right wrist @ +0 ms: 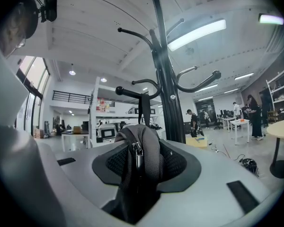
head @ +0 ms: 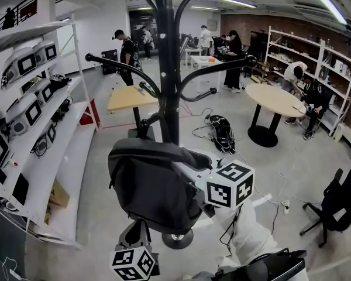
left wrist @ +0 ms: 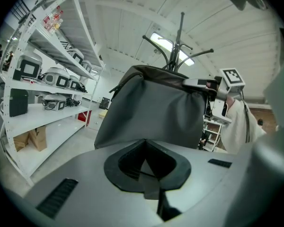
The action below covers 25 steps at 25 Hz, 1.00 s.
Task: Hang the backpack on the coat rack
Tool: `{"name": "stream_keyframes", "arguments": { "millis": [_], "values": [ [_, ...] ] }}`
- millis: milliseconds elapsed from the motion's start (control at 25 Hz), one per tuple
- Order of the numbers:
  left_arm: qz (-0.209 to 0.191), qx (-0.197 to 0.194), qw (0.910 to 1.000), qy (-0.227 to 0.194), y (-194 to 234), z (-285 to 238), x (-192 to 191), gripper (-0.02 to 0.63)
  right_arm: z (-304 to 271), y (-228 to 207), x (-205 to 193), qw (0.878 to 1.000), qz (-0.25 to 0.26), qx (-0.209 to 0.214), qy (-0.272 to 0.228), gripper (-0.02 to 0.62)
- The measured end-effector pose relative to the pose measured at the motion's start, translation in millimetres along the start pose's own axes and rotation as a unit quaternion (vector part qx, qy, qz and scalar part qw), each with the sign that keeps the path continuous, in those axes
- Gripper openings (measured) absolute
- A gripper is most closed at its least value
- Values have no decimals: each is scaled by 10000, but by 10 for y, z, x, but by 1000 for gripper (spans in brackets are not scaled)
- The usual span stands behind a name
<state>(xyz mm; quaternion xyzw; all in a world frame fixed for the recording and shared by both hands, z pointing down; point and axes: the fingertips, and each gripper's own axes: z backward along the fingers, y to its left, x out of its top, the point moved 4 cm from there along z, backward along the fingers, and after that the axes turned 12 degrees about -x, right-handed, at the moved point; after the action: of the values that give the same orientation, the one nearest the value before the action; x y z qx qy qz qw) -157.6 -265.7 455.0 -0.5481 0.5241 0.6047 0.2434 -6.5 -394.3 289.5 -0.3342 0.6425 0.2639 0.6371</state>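
Backpack (head: 152, 186), one, dark grey: held up on the near side of the single black coat rack (head: 168, 69), against its pole and below the upper hooks. Its top loop (right wrist: 144, 109) runs up to a lower hook arm.

Grippers, two:
- right gripper (right wrist: 141, 162), clamped on the backpack's zippered top edge
- left gripper (left wrist: 146, 169), lower left, pinched on one thin grey strap (left wrist: 151, 188)

the backpack (head: 155, 189) hangs against the near side of the coat rack (head: 168, 69), which stands on the floor (head: 304, 174). my right tongs (right wrist: 139, 164) are at its right side and my left tongs (left wrist: 146, 167) are below it. shelves (head: 41, 127) run along the left, and a round bench (head: 275, 101) stands behind on the right.
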Motion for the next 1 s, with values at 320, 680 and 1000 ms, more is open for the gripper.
{"name": "stream_keyframes", "arguments": {
  "millis": [320,680,1000],
  "values": [
    [-53,-83,9999,36,81,15,15,3,-35,-19,-16,9994,334,-75,71,154],
    [45,-246,9997,63,50,-5,-30,3,36,-129,24,9960,856,-266,53,231],
    [146,-277,9995,54,91,28,-48,3,86,-89,11,9944,1043,-173,-41,255]
  ]
}}
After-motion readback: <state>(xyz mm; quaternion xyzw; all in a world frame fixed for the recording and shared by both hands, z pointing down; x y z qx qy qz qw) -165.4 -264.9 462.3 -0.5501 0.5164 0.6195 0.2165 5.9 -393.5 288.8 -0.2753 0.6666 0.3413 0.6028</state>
